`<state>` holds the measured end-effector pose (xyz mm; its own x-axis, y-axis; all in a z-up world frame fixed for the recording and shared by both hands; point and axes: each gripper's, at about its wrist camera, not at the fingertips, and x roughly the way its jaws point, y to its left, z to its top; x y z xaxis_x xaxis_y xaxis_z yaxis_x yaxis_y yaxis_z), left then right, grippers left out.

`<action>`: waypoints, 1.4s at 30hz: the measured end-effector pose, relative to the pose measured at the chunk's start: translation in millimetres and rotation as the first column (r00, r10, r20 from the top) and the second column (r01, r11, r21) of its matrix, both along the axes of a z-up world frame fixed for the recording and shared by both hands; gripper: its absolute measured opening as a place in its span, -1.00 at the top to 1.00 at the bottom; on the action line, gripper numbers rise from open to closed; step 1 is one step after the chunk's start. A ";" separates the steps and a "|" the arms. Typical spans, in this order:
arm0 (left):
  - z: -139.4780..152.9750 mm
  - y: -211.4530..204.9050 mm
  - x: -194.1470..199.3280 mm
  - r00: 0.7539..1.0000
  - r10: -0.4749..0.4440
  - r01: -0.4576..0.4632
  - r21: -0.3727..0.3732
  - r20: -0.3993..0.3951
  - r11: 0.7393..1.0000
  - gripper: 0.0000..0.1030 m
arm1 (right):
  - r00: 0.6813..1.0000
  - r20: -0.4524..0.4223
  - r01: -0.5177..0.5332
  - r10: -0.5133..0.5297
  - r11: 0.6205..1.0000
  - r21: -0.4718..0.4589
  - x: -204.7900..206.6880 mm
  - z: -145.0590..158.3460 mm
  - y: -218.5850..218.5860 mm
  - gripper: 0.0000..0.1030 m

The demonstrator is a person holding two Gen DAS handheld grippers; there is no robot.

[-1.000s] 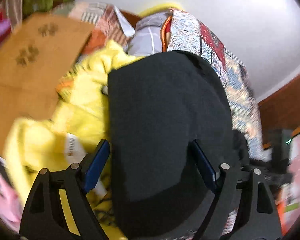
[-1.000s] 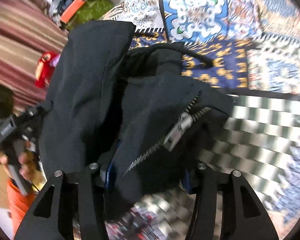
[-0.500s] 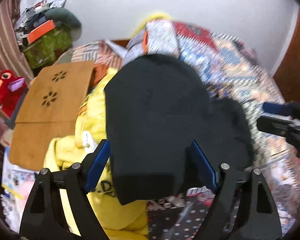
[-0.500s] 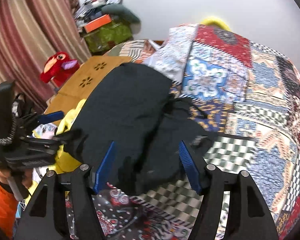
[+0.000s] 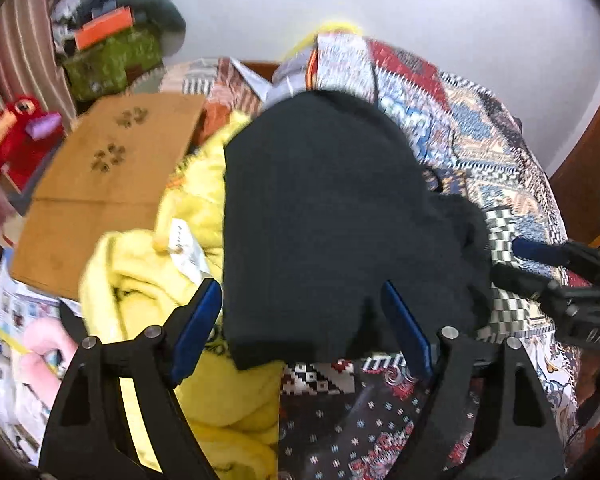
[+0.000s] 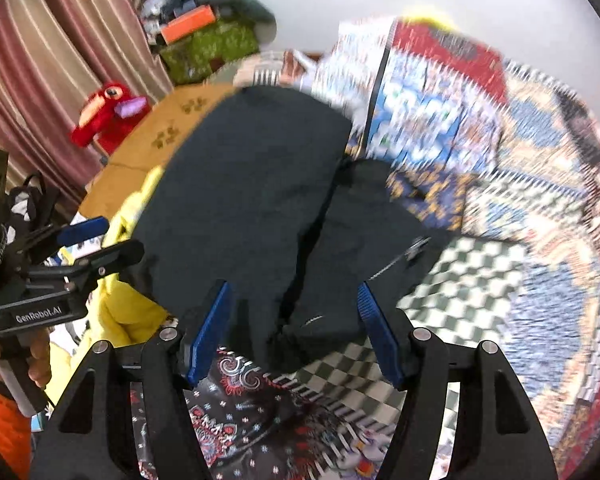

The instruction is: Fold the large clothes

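Black jacket (image 5: 324, 216) has just been let go: both the left gripper (image 5: 300, 328) and right gripper (image 6: 292, 332) are now spread wide, empty. It's been dropped folded-ish on the patterned bedspread (image 6: 520, 208), around 12 o'clock.

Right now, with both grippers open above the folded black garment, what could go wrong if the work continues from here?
1. The black garment lies partly on the yellow garment; a new grasp by the left gripper may catch both.
2. The zipper shows at the right edge; the right gripper could snag it.
3. The right half looks bunched, so the fold may open again.
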<state>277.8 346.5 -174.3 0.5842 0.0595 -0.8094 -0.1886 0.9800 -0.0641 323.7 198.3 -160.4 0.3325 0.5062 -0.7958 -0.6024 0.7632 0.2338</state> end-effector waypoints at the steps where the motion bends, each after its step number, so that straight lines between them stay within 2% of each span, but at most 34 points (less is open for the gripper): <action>1: 9.8 -4.5 -6.9 1.000 -0.002 0.002 0.013 0.019 1.000 -0.59 | 1.000 0.020 0.005 -0.005 1.000 0.021 -5.6 12.5 -7.5 -0.19; 6: 76.5 -33.7 -55.7 0.986 -0.029 0.019 0.063 0.166 0.998 -0.59 | 0.992 0.118 0.028 -0.043 0.992 0.126 -40.4 67.3 -42.3 -0.20; 10: 131.1 -63.4 -104.6 0.954 -0.059 0.028 0.107 0.294 0.994 -0.59 | 0.973 0.220 0.021 -0.066 0.979 0.201 -82.5 114.8 -70.1 -0.20; 14: 181.2 -93.2 -162.1 0.895 -0.094 0.041 0.129 0.437 0.991 -0.59 | 0.943 0.318 -0.006 -0.093 0.955 0.298 -129.2 158.4 -98.8 -0.20; 18: 219.4 -123.9 -220.6 0.816 -0.112 0.019 0.167 0.567 0.986 -0.59 | 0.888 0.435 -0.023 -0.147 0.933 0.360 -177.8 193.0 -124.4 -0.20; 21: 234.0 -144.8 -261.5 0.755 -0.109 -0.029 0.199 0.647 0.980 -0.59 | 0.836 0.511 -0.021 -0.199 0.919 0.393 -212.8 209.2 -138.6 -0.20; 25: 233.4 -167.6 -300.3 0.704 -0.089 -0.118 0.239 0.705 0.964 -0.59 | 0.785 0.568 -0.027 -0.249 0.902 0.432 -246.9 214.0 -150.6 -0.20; 27: 230.5 -173.6 -314.7 0.687 -0.070 -0.154 0.240 0.723 0.959 -0.59 | 0.761 0.591 -0.019 -0.269 0.901 0.434 -259.4 212.7 -153.0 -0.24; 29: 226.9 -177.1 -325.6 0.681 -0.049 -0.163 0.217 0.731 0.963 -0.59 | 0.748 0.601 -0.010 -0.281 0.901 0.434 -268.4 209.8 -152.4 -0.34; 31: 224.3 -177.9 -331.5 0.684 -0.032 -0.158 0.191 0.729 0.969 -0.64 | 0.743 0.605 -0.003 -0.286 0.902 0.431 -269.0 206.2 -150.3 -0.41; 34: 220.7 -179.2 -338.0 0.683 -0.012 -0.182 0.187 0.730 0.965 -0.85 | 0.734 0.611 0.014 -0.297 0.906 0.423 -274.7 204.4 -147.6 -0.71; 36: 218.3 -180.2 -338.9 0.683 -0.010 -0.194 0.194 0.730 0.962 -0.87 | 0.722 0.614 0.038 -0.319 0.904 0.426 -275.2 203.1 -146.3 -0.98; 38: 215.6 -180.3 -338.8 0.693 -0.010 -0.194 0.200 0.721 0.961 -0.88 | 0.716 0.614 0.058 -0.332 0.905 0.422 -275.7 201.7 -148.0 -1.00; 42: 211.6 -181.7 -338.4 0.703 -0.010 -0.187 0.197 0.712 0.962 -0.88 | 0.739 0.588 0.081 -0.330 0.909 0.409 -268.7 199.8 -149.2 -1.00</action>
